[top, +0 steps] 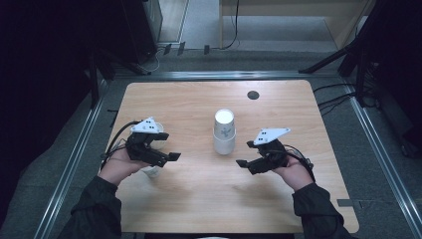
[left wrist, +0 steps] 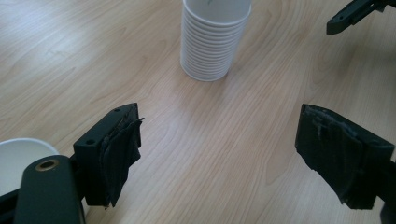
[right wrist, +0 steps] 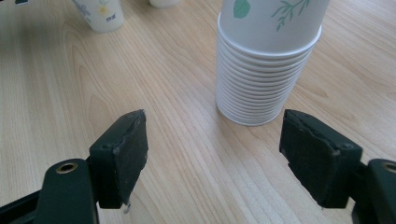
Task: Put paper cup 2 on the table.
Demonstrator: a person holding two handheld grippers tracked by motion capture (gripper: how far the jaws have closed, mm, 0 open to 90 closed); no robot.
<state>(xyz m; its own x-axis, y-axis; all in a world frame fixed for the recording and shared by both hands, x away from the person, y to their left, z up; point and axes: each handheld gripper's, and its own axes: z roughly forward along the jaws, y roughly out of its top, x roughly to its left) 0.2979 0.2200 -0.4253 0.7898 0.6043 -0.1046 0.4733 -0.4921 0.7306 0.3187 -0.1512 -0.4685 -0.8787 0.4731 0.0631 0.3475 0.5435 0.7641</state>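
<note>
we take the stack of paper cups (top: pixel 224 132) as our landmark; it stands upright near the middle of the wooden table (top: pixel 199 209), its top cup printed with green leaves.

our left gripper (top: pixel 166 149) sits to the left of the stack, apart from it, its jaws spread wide with nothing between them. in the left gripper view the stack (left wrist: pixel 214 39) stands ahead of the jaws and a little left of the gap's centre, with bare wood between it and the pads. a single white cup (left wrist: pixel 21 163) lies right beside the left jaw, at that view's lower left; in the high view it (top: pixel 152 172) peeks out under the left hand, well left of the stack.

our right gripper (top: pixel 245 154) sits to the right of the stack and slightly nearer us, also released and empty. in the right gripper view the stack (right wrist: pixel 266 65) rises just beyond the gap, nearer the right-hand jaw, not touching either pad. farther off in that view stands a flower-printed cup (right wrist: pixel 100 14) and the base of another cup (right wrist: pixel 163 3), both well beyond the stack.

around the stack the wood is open on every side. behind it, toward the far edge, is a dark round grommet (top: pixel 253 95). the table's near edge lies under our sleeves.
</note>
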